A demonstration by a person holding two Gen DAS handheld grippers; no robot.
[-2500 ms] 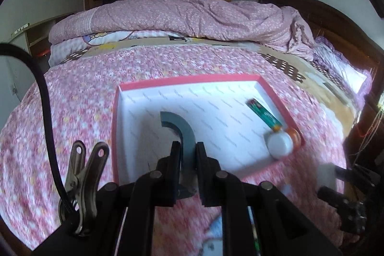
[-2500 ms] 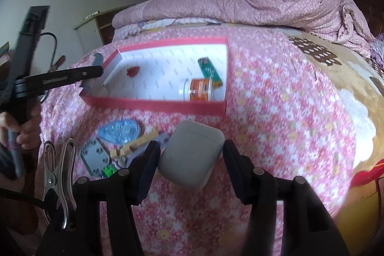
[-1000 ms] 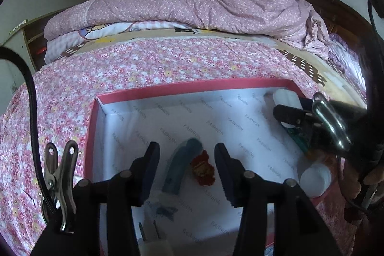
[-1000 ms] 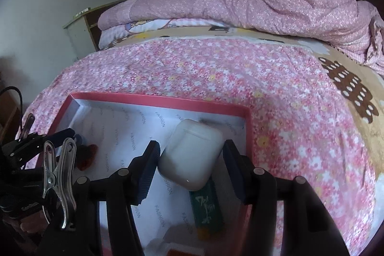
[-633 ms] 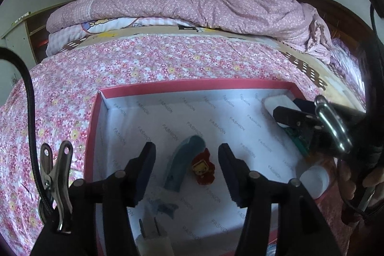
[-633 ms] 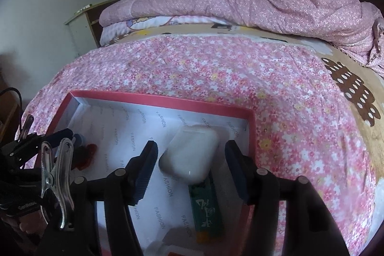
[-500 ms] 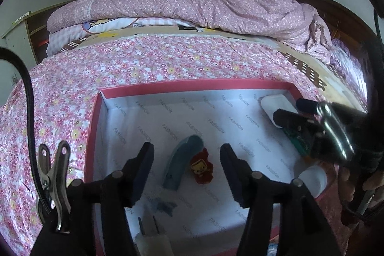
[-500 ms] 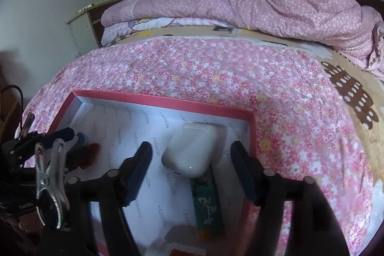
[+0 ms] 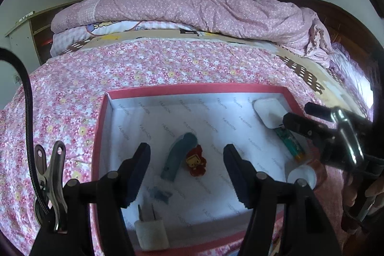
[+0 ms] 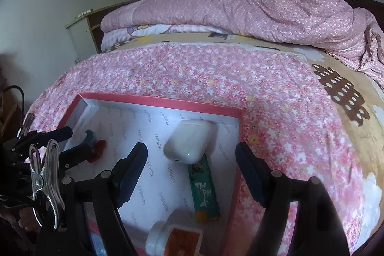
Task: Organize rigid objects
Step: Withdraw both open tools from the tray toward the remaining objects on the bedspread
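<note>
A red-rimmed box (image 9: 192, 88) with white lining lies on the flowered bedspread. My left gripper (image 9: 186, 150) hovers over it, its jaws opening; a teal curved piece (image 9: 178, 156) and a red figurine (image 9: 195, 161) lie loose on the box floor between the pads, untouched. My right gripper (image 10: 191, 149) stands open above a white earbud case (image 10: 189, 143), which rests in the box's far right corner with one end on a green lighter (image 10: 204, 191). The case (image 9: 268, 112) also shows in the left wrist view, beside the right gripper's fingers (image 9: 300, 125).
Also in the box are a white plug adapter (image 9: 151, 232), a small grey-blue piece (image 9: 160, 194) and a white-capped orange-labelled bottle (image 10: 175, 239). A folded pink quilt (image 9: 192, 8) lies across the far side of the bed. A person's hand (image 9: 355, 193) holds the right gripper.
The left gripper let go of the teal piece into the box and opened. The right gripper set the earbud case down in the box corner, opened wide and drew back slightly.
</note>
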